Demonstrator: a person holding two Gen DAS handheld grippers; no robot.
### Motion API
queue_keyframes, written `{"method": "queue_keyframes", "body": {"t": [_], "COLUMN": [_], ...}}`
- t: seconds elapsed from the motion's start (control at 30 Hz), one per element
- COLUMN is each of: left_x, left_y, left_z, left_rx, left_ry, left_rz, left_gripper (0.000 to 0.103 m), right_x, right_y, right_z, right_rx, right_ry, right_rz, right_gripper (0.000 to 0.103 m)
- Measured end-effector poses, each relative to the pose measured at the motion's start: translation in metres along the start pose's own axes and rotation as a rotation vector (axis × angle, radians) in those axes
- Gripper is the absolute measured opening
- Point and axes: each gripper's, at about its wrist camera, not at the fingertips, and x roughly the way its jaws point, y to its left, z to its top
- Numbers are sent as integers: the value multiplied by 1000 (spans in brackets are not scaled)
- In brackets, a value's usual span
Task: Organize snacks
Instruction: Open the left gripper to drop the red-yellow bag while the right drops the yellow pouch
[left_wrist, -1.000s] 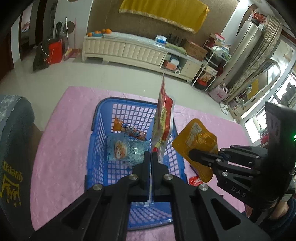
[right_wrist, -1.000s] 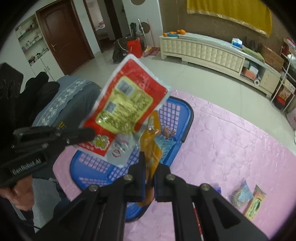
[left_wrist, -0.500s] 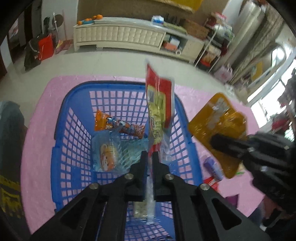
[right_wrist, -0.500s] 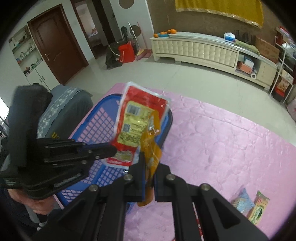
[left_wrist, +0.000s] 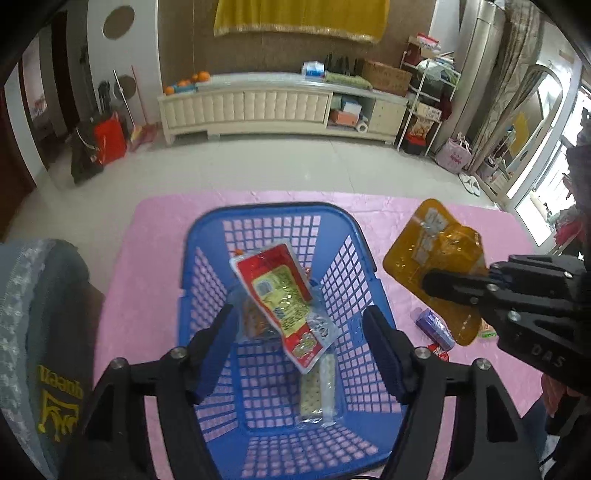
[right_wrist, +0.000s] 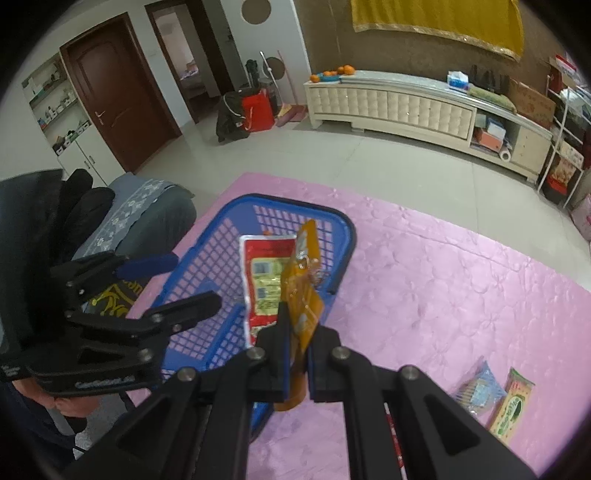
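While the left tongs (left_wrist: 295, 343) have just been opened wide, nothing is left between them, and the red packet (left_wrist: 286, 299) is seen loose just ahead, above the blue basket (left_wrist: 207, 258). The orange pouch (right_wrist: 301, 291) is kept pinched by its lower edge in the closed right tongs (right_wrist: 297, 363), beside the basket's rim. Both are judged light, floppy and slick, best gripped at a sealed edge.

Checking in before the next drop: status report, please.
Left gripper open, jaws just opening, red snack packet released over blue basket. Right gripper shut on orange packet. Nothing blocking.
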Motion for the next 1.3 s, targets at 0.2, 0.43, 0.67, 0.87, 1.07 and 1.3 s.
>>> {"method": "queue_keyframes", "body": {"t": [0.2,0.43,0.67,0.87,1.07,1.3], "left_x": [-23,-33,-20,-2,3,-13], "left_y": [19,59,74,81,80,78], "left_z": [-7,-13,-11,-13,-16,-22], "left_rx": [-13,-82,-89,-121,-111,-127], "left_ry": [-39,-68,-61,-46,-37,-50], "left_rz": [27,32,31,19,44,26], "left_gripper": [72,72,72,72,72,72], "right_x": [-1,14,50,75,76,47], "right_y": [25,46,41,27,20,24], "right_z": [4,15,22,27,26,15], "right_rx": [-27,-55,-46,-52,-23,8], "right_ry": [10,40,98,114,50,20], "right_rz": [-3,-33,-105,-186,-265,-256], "right_gripper": [10,10,10,10,63,82]}}
